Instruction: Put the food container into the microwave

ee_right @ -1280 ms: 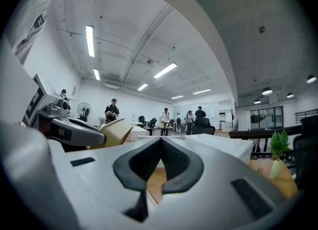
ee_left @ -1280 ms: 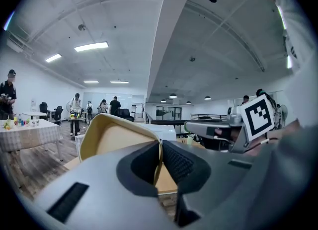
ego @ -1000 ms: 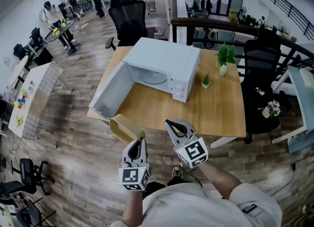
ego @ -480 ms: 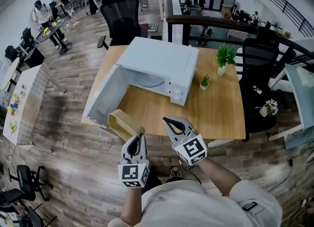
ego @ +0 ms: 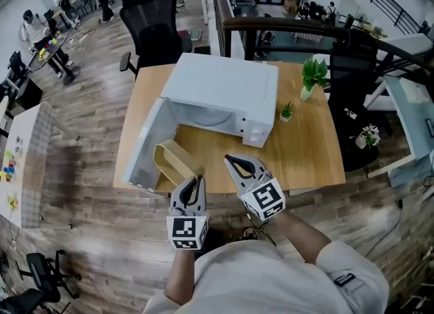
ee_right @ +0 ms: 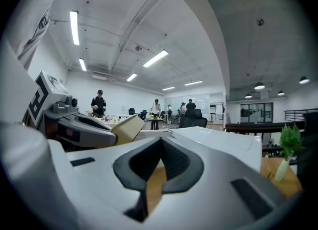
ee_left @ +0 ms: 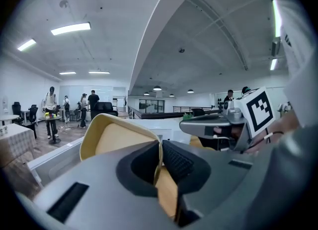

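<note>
The white microwave (ego: 224,92) stands on the wooden table (ego: 305,157), with its door (ego: 144,144) swung open to the left. The tan food container (ego: 173,162) hangs over the table's front edge, just in front of the open cavity. My left gripper (ego: 196,180) is shut on its near rim. In the left gripper view the thin container wall (ee_left: 117,139) is pinched between the pads (ee_left: 174,160). My right gripper (ego: 231,162) floats beside it, right of the container, shut and empty. The right gripper view shows its jaws (ee_right: 161,142) closed, the microwave (ee_right: 223,144) ahead and the container (ee_right: 128,128) at left.
A tall potted plant (ego: 312,75) and a small one (ego: 287,110) stand on the table right of the microwave. A black office chair (ego: 152,21) is behind the table, a dark railing (ego: 291,26) beyond. People stand around a table (ego: 47,41) far left.
Both grippers and the container have moved forward to the table. The container, earlier short of the table's edge, now hangs over it beside the open door.
</note>
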The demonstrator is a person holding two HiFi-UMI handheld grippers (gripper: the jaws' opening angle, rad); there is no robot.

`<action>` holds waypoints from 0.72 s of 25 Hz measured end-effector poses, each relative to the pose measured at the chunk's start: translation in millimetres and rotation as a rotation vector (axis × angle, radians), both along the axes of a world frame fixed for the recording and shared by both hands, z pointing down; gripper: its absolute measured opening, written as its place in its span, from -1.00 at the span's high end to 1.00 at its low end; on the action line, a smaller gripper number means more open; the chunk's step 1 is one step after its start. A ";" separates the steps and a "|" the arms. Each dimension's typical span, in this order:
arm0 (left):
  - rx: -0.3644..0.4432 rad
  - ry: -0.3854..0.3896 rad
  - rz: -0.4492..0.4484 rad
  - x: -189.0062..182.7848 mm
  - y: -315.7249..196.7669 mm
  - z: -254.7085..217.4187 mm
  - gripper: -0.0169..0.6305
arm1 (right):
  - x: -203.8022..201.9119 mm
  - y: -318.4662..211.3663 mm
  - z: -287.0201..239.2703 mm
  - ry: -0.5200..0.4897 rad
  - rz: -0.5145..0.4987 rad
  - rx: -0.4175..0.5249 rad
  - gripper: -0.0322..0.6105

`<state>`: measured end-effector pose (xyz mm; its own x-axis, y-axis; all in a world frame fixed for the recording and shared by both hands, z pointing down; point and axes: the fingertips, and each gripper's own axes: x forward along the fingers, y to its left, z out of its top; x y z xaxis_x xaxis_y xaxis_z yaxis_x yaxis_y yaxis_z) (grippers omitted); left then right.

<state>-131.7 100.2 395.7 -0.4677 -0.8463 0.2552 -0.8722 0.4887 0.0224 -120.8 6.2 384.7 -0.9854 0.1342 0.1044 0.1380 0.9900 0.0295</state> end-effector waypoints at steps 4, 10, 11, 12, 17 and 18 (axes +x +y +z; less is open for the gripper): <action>-0.031 0.004 0.085 -27.9 2.1 6.8 0.85 | -23.1 5.2 6.1 0.027 0.065 -0.005 0.89; -0.053 0.014 0.238 -52.4 4.0 20.5 0.85 | -39.1 13.9 21.4 0.062 0.187 -0.014 0.89; -0.059 0.018 0.265 -54.8 4.3 23.2 0.85 | -39.9 15.1 25.8 0.070 0.209 -0.021 0.89; -0.066 0.023 0.288 -56.9 5.0 27.1 0.85 | -40.4 16.7 29.9 0.075 0.228 -0.029 0.89; -0.103 0.064 0.376 -60.6 -1.6 52.0 0.85 | -40.2 13.3 41.3 0.093 0.293 -0.045 0.89; -0.109 0.069 0.394 -59.7 -5.4 54.8 0.85 | -38.6 9.1 44.0 0.099 0.309 -0.045 0.89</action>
<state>-191.4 94.8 450.5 -0.0922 -0.9235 0.3724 -0.9913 0.1205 0.0535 -159.4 15.4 428.7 -0.9656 -0.1629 0.2028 -0.1692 0.9855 -0.0139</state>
